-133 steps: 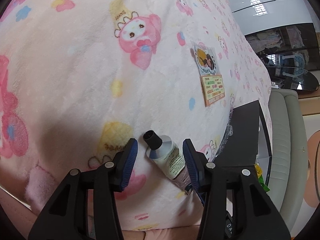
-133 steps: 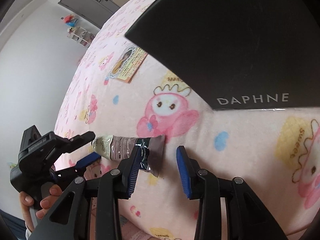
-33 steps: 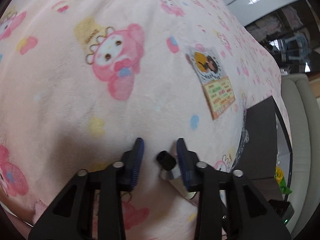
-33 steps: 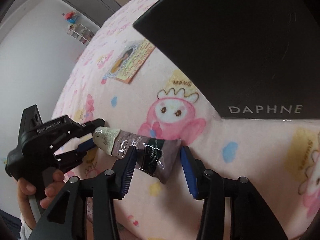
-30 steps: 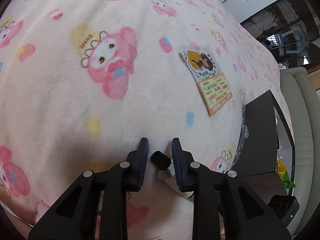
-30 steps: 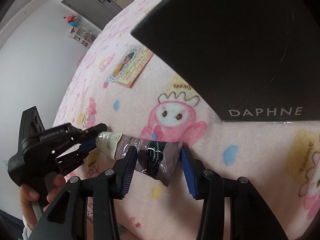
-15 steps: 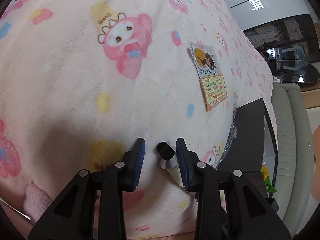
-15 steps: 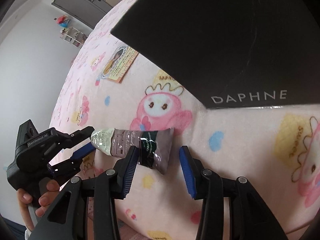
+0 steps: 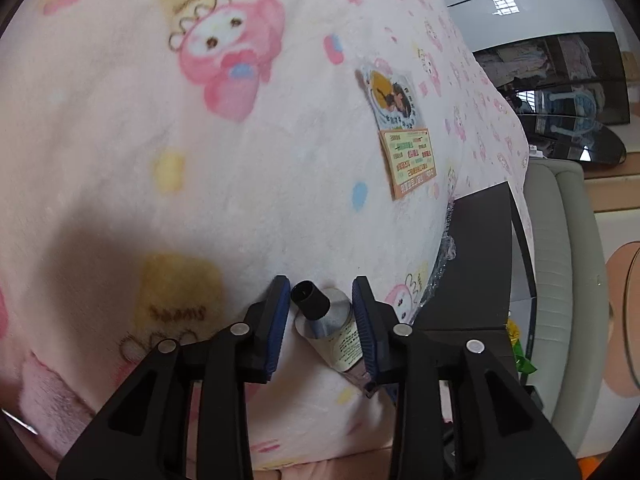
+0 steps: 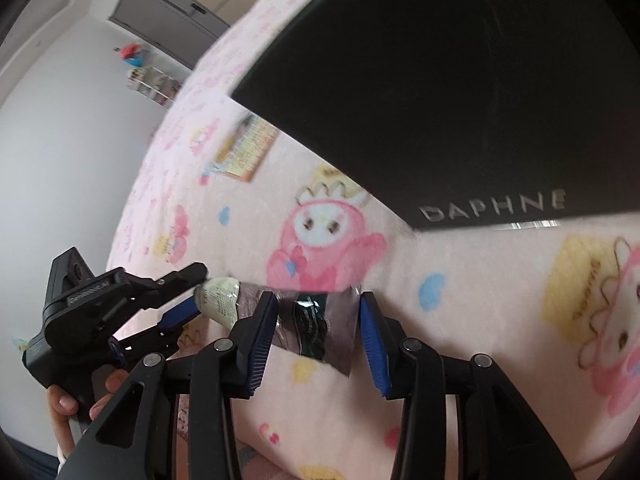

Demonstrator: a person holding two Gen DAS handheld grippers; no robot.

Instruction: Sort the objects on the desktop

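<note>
A squeezed cream tube (image 9: pixel 334 330) with a black cap (image 9: pixel 310 300) lies on the pink cartoon blanket (image 9: pixel 160 120). My left gripper (image 9: pixel 320 304) is open around its cap end, with the right pad against the tube's side and a gap at the left pad. In the right wrist view the tube's flat crimped tail (image 10: pixel 320 326) lies between the pads of my right gripper (image 10: pixel 318 320), which is open and straddles it. The left gripper also shows in the right wrist view (image 10: pixel 120 308) at the tube's far end.
A black DAPHNE box (image 10: pixel 460 100) lies just beyond the tube, also seen in the left wrist view (image 9: pixel 480 264). An orange printed card (image 9: pixel 404 148) lies further up the blanket. A beige sofa (image 9: pixel 568 288) stands beyond the blanket's right edge.
The left gripper had narrowed around the black cap about a second ago and has since widened again. The right gripper shifted slightly along the tube's tail and stays open.
</note>
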